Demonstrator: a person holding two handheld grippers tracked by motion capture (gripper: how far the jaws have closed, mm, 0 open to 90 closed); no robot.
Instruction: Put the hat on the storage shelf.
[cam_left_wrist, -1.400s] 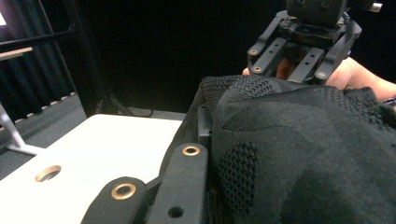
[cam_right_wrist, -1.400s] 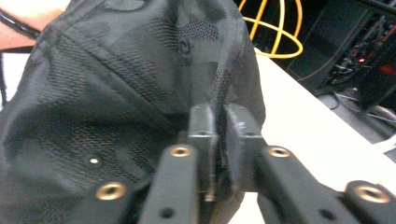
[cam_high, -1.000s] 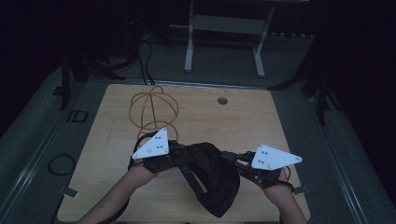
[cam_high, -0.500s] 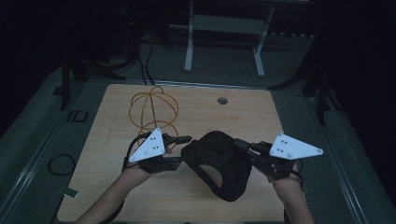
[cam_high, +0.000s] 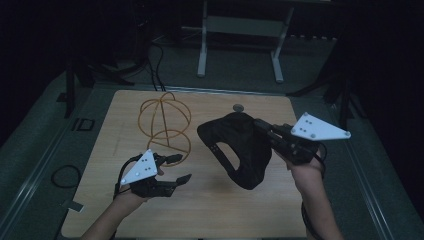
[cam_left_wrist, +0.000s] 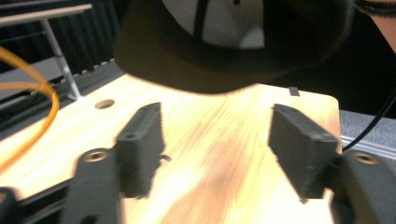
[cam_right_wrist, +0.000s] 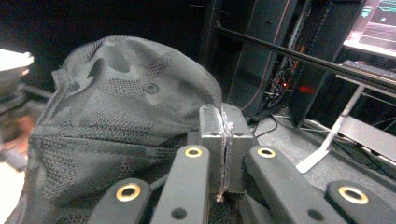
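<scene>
High view: my right gripper (cam_high: 262, 126) pinches the black cap (cam_high: 237, 147) aloft; left gripper (cam_high: 178, 169), jaws spread, sits lower-left of it.

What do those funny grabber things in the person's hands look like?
Each one is black, with two blocky black jaws on arms joined by gold-ringed screws. The left gripper and the right gripper both carry a flat, pale grey, three-cornered plate on top, dotted with small dark spots. A thin black cable trails down from the right one. The forearms are bare, without sleeves.
</scene>
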